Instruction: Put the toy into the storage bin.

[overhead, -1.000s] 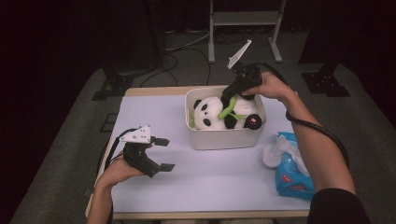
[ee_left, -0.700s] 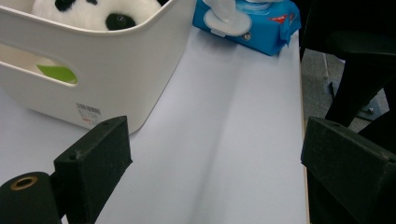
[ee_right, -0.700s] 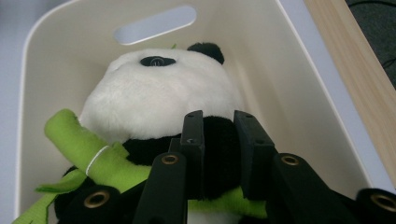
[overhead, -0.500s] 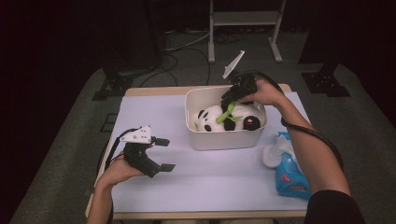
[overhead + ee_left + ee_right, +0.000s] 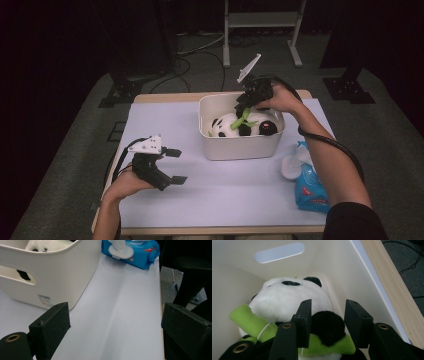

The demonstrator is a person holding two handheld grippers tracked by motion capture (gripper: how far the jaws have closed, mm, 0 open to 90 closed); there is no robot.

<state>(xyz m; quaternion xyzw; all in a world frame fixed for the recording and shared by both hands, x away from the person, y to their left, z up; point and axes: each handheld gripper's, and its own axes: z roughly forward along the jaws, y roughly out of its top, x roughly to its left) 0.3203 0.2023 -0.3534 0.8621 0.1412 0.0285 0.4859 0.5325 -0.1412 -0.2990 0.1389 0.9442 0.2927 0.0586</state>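
Releasing the panda into the bin, the right gripper has just been opening, its jaws slack around a paw, and should lift clear; the left gripper idles open.

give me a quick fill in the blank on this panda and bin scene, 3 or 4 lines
1. The panda plush lies inside the white ____.
2. The plush holds a soft bamboo stalk coloured ____.
3. The blue wipes pack lies on the table on the same side as the person's ____ hand.
4. The left gripper sits over the table with its jaws ____ and nothing between them.

Missing words: bin; green; right; open
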